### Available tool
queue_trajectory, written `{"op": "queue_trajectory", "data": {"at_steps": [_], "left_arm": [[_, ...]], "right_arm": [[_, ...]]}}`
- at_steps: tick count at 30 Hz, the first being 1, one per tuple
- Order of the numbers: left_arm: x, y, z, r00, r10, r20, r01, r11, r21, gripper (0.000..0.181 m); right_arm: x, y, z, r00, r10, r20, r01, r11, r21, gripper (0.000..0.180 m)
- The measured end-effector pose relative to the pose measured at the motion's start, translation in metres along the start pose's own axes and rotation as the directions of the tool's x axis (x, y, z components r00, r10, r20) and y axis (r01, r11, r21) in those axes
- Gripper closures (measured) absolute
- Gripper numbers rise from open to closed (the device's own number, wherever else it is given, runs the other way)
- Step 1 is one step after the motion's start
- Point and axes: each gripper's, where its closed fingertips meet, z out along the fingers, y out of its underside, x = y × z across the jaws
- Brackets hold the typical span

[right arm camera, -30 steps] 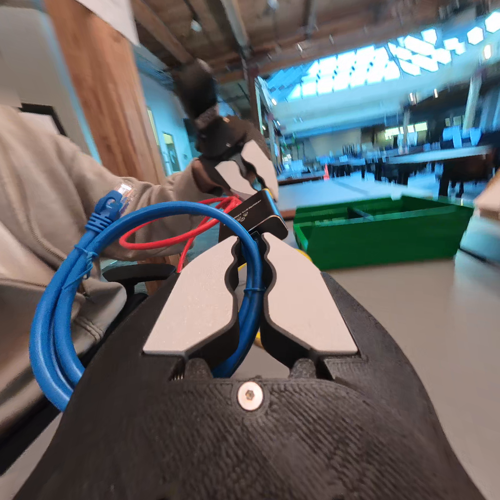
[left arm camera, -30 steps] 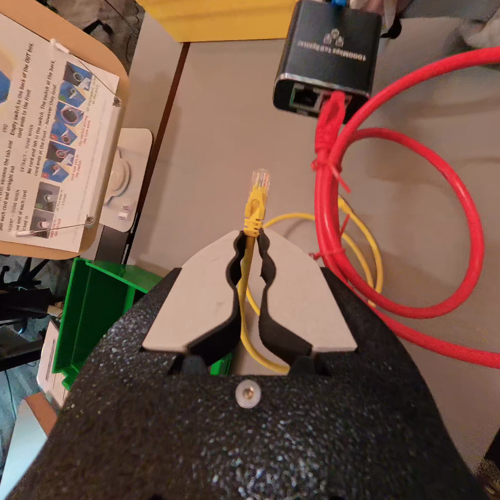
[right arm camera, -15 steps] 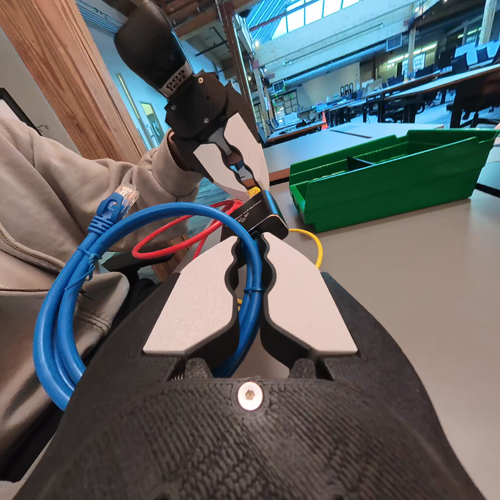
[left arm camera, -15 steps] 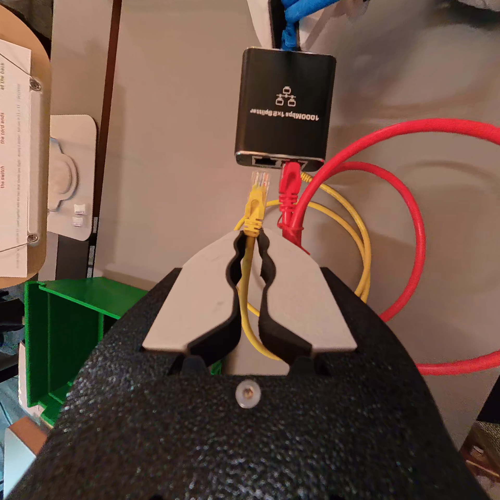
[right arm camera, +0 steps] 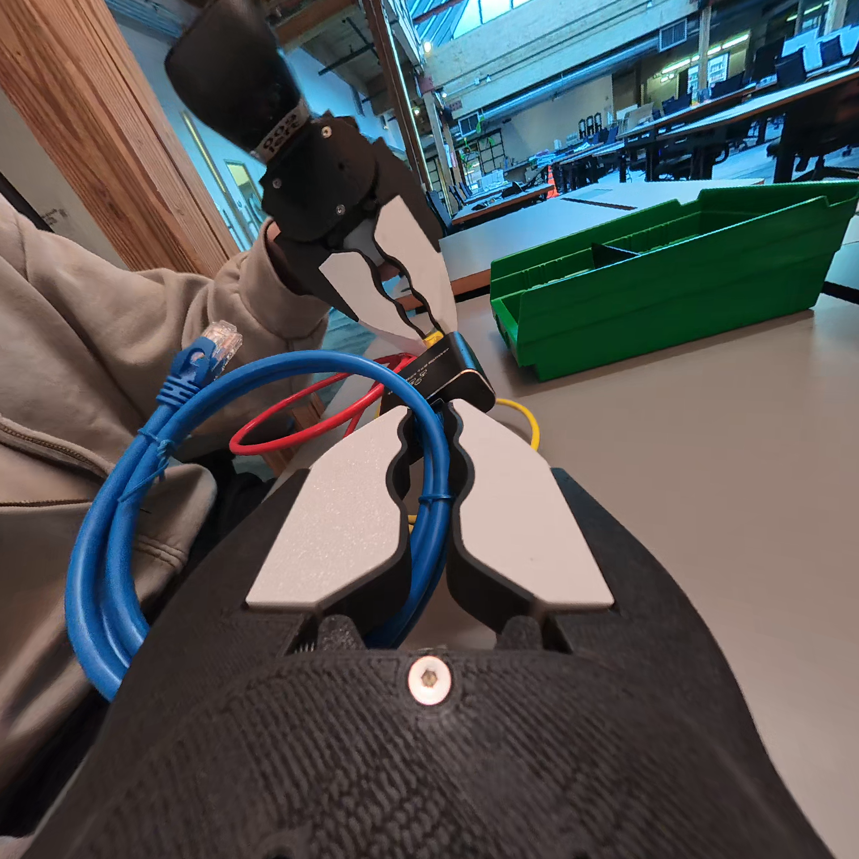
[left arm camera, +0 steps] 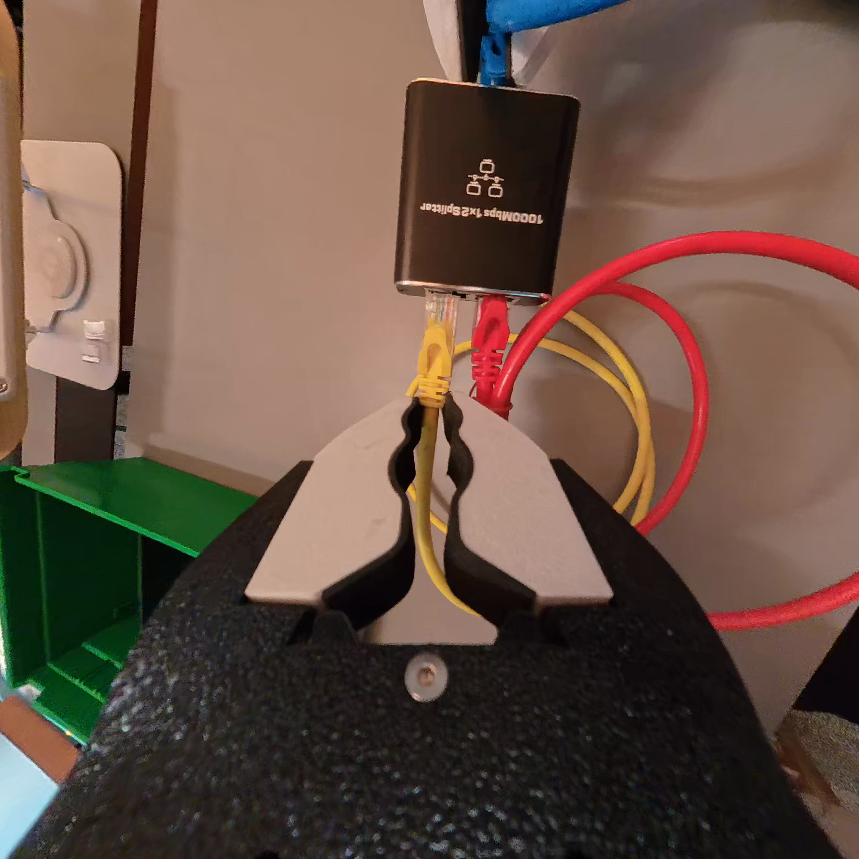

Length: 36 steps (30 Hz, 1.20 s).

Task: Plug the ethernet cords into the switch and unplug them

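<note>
While gripper-held (left arm camera: 430, 409), yellow plug (left arm camera: 436, 346) at switch (left arm camera: 483, 195).

Yellow plug (left arm camera: 439, 320) tip sits at the switch (left arm camera: 485, 190) port mouth; can't tell if it's seated. Red cord (left arm camera: 697, 418) loop is cut off by the right edge in the left wrist view. Blue cord (left arm camera: 495, 60) plug at the switch's far end is cropped by the top edge, with the right gripper (left arm camera: 485, 69) mostly out of frame there. In the right wrist view the switch ports are hidden behind the left gripper (right arm camera: 430, 337). Green bin (right arm camera: 674, 297) runs off the right edge; its contents can't be made out. Person's sleeve (right arm camera: 116, 353) is cut off at left.
</note>
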Motion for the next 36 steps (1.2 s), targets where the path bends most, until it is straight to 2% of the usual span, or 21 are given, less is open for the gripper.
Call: {"op": "queue_trajectory", "data": {"at_steps": [5, 12, 17, 21, 24, 28, 30, 34, 36], "left_arm": [[0.009, -0.002, 0.001, 0.995, 0.039, -0.092, -0.036, 0.999, 0.029, 0.172], [0.013, -0.004, 0.003, 0.988, -0.025, -0.155, 0.039, 0.995, 0.089, 0.172], [0.009, -0.015, -0.003, 0.968, -0.132, -0.212, 0.186, 0.948, 0.259, 0.173], [0.014, -0.015, -0.002, 0.965, -0.118, -0.232, 0.189, 0.931, 0.313, 0.173], [0.014, -0.024, -0.012, 0.944, -0.128, -0.304, 0.259, 0.857, 0.445, 0.173], [0.01, -0.037, -0.029, 0.942, -0.098, -0.322, 0.282, 0.752, 0.596, 0.172], [0.011, -0.042, -0.034, 0.958, -0.069, -0.279, 0.241, 0.722, 0.649, 0.172], [0.011, -0.04, -0.032, 0.988, -0.003, -0.151, 0.104, 0.737, 0.668, 0.172], [0.013, -0.038, -0.034, 0.989, 0.02, -0.145, 0.084, 0.732, 0.677, 0.172]], "right_arm": [[-0.002, 0.001, -0.001, 0.999, -0.032, 0.008, 0.032, 0.999, -0.013, 0.168], [-0.004, -0.003, 0.003, 0.999, -0.049, 0.01, 0.049, 0.999, 0.018, 0.168], [-0.004, -0.012, -0.001, 0.999, -0.05, 0.013, 0.049, 0.996, 0.078, 0.169], [-0.007, -0.011, 0.001, 0.998, -0.064, 0.028, 0.061, 0.995, 0.08, 0.169], [-0.01, -0.018, -0.002, 0.996, -0.075, 0.04, 0.069, 0.99, 0.124, 0.169], [-0.017, -0.027, -0.004, 0.991, -0.122, 0.062, 0.108, 0.977, 0.186, 0.168], [-0.022, -0.033, -0.007, 0.986, -0.148, 0.078, 0.127, 0.967, 0.221, 0.168], [-0.026, -0.03, -0.007, 0.98, -0.182, 0.083, 0.163, 0.966, 0.201, 0.169], [-0.028, -0.029, -0.005, 0.979, -0.18, 0.098, 0.158, 0.968, 0.197, 0.169]]}}
